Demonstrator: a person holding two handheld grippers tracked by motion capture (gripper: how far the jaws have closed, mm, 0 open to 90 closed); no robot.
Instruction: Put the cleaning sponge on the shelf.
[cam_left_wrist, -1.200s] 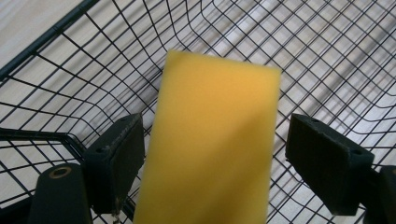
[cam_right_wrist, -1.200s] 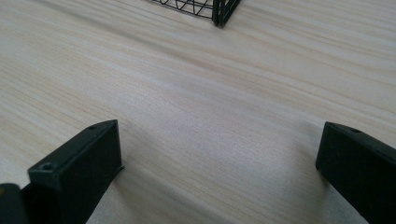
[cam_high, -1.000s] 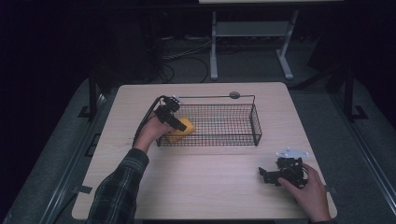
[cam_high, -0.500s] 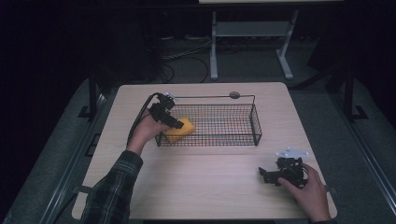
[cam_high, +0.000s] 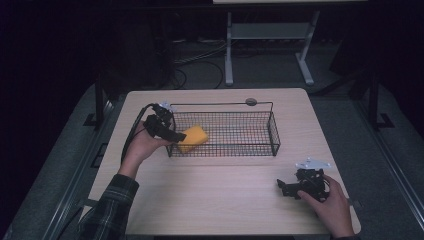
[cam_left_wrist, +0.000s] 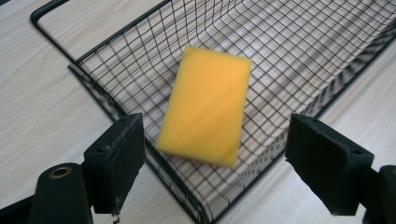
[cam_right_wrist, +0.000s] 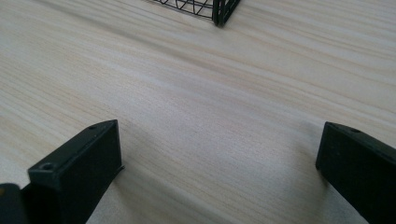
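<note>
Yellow sponge (cam_left_wrist: 204, 106), black wire-grid basket (cam_high: 250, 145), pale wood-grain table (cam_high: 215, 195), dark plaid sleeve (cam_high: 107, 212).

High view overlooks table (cam_high: 220, 200); gripper views sit close, seemingly downward.

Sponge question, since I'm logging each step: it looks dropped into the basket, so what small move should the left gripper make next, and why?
Probably lift the left gripper back from the wire basket. Its jaws stand wide open, and the yellow sponge lies inside, touching neither jaw.
</note>
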